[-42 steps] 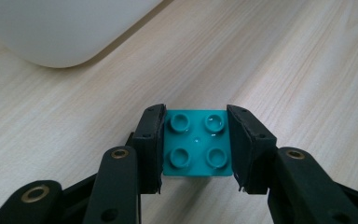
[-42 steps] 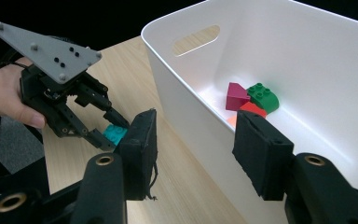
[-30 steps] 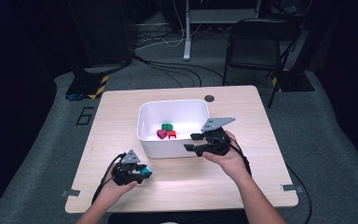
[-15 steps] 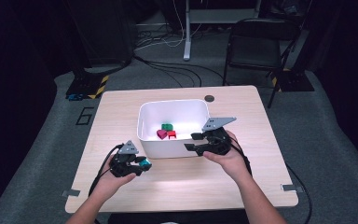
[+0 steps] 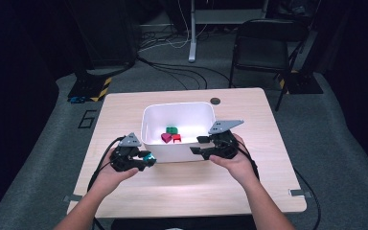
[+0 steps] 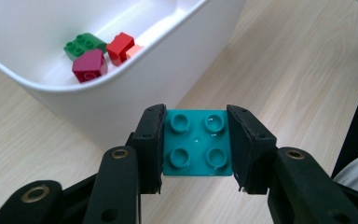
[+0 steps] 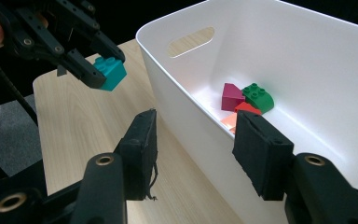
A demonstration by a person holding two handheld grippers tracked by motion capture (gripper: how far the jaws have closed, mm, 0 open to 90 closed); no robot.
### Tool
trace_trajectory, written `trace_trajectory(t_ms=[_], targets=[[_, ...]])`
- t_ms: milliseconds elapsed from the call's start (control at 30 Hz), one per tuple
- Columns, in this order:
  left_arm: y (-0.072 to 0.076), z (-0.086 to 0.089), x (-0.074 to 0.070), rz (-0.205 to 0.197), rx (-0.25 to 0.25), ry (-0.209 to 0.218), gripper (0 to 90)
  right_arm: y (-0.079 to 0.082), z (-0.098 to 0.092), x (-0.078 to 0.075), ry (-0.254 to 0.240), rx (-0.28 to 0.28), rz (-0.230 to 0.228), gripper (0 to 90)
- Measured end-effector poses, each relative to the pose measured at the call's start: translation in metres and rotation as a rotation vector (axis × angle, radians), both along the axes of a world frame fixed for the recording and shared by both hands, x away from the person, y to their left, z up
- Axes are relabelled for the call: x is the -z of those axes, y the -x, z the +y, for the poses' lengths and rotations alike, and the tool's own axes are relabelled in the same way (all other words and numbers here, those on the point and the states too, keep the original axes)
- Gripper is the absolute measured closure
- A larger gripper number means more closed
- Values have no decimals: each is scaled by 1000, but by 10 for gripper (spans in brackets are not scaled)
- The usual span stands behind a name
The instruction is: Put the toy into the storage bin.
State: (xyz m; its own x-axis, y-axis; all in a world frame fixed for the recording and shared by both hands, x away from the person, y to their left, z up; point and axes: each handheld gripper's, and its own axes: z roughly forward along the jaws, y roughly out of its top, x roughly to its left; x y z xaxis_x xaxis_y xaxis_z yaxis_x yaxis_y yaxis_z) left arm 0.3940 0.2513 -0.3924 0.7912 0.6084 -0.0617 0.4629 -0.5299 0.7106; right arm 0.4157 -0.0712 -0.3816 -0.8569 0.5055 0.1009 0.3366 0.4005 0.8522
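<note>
My left gripper [image 6: 196,150] is shut on a teal four-stud brick [image 6: 197,148], held above the table beside the near left corner of the white bin [image 5: 178,152]. The same gripper [image 5: 145,158] and brick [image 5: 146,156] appear in the high view, and the brick [image 7: 108,71] hangs in the air in the right gripper view. Inside the bin lie a green brick [image 5: 172,130], a magenta brick [image 5: 166,138] and a red brick [image 5: 177,138]. My right gripper [image 7: 193,147] straddles the bin's near wall with its jaws apart, one outside and one inside, pressing on nothing; it shows at the bin's right front [image 5: 199,145].
The bin has a handle slot [image 7: 189,41] in its end wall. A small dark round disc [image 5: 214,101] sits on the table behind the bin. A folding chair [image 5: 261,45] and cables lie on the floor beyond the table's far edge.
My left gripper has risen off the table with the teal brick and moved nearer the bin. The right gripper has stayed in place.
</note>
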Motion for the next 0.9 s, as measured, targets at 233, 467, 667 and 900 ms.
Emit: trace_trajectory(t_ms=[233,467,667,900], targets=[[-11,-8,-20,-22,13,14,588,0,-1,-1,-1,1,-4,487],[-29,-21,-40,-42,24,31,588,0,-2,-1,-4,1,-6,487],[-57,-34,-46,-52,2,50,588,-1,-2,-1,-8,-3,-6,487],[-86,-48,-47,-58,-2,74,588,-1,0,-2,-22,-12,-8,487]])
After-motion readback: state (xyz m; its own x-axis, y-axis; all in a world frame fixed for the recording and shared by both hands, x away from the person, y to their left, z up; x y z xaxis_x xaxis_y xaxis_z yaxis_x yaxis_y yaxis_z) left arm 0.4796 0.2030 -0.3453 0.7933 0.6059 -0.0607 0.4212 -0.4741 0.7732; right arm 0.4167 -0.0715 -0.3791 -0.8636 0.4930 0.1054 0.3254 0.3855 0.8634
